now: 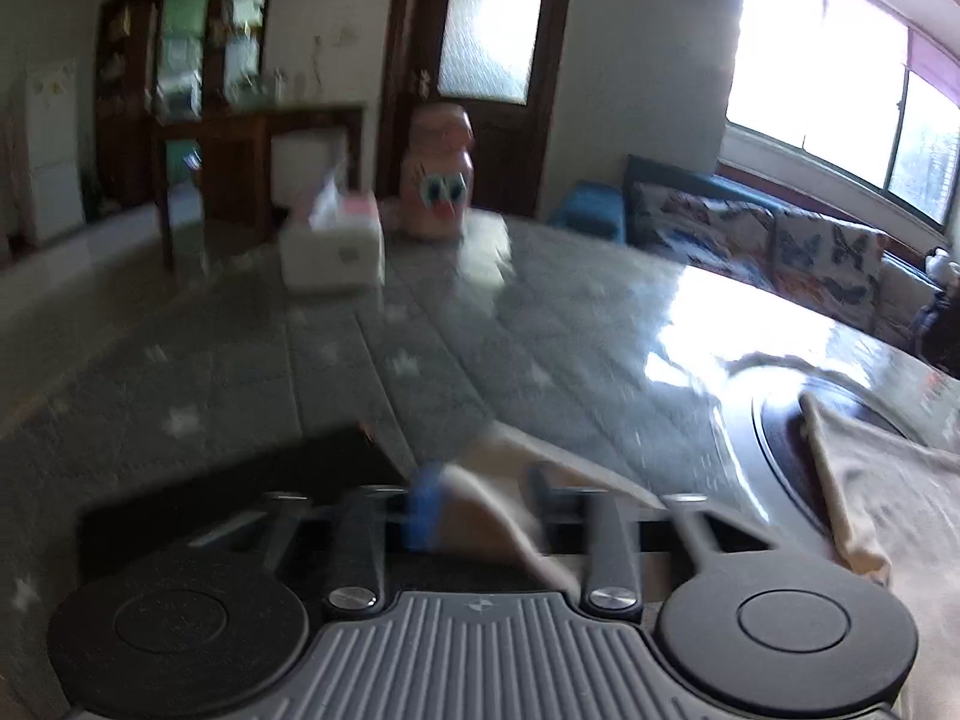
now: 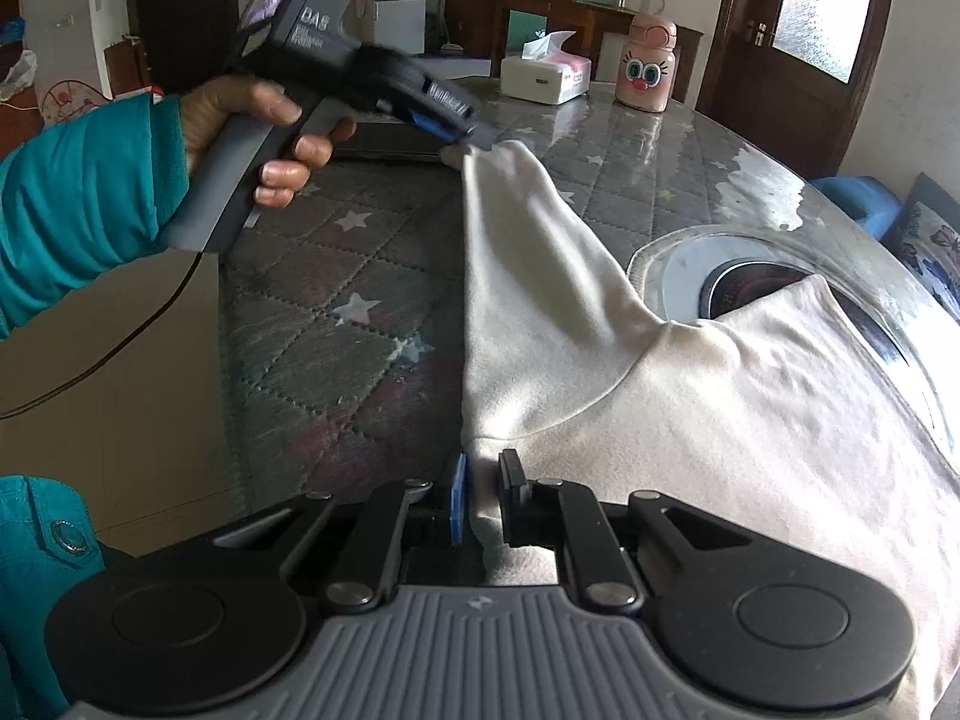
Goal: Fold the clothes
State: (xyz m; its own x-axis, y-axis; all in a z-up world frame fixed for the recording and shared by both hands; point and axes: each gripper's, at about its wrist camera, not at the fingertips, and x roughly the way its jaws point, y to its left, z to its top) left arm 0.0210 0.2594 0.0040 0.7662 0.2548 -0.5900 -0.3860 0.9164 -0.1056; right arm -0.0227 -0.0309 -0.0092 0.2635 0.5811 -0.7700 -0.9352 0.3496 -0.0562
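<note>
The cream garment (image 2: 690,420) lies spread on the table (image 2: 336,276) ahead and to the right of the right gripper (image 2: 483,504), whose jaws are narrowed on the fabric's near edge, while the left gripper (image 2: 474,135), well ahead, has its jaws pinched on the sleeve end, stretching the sleeve between the two. A slip at either thin pinch could, in all likelihood, drop the sleeve crooked. The tissue box (image 2: 543,78) and pink bottle (image 2: 648,69) beyond the left jaws could be knocked.
</note>
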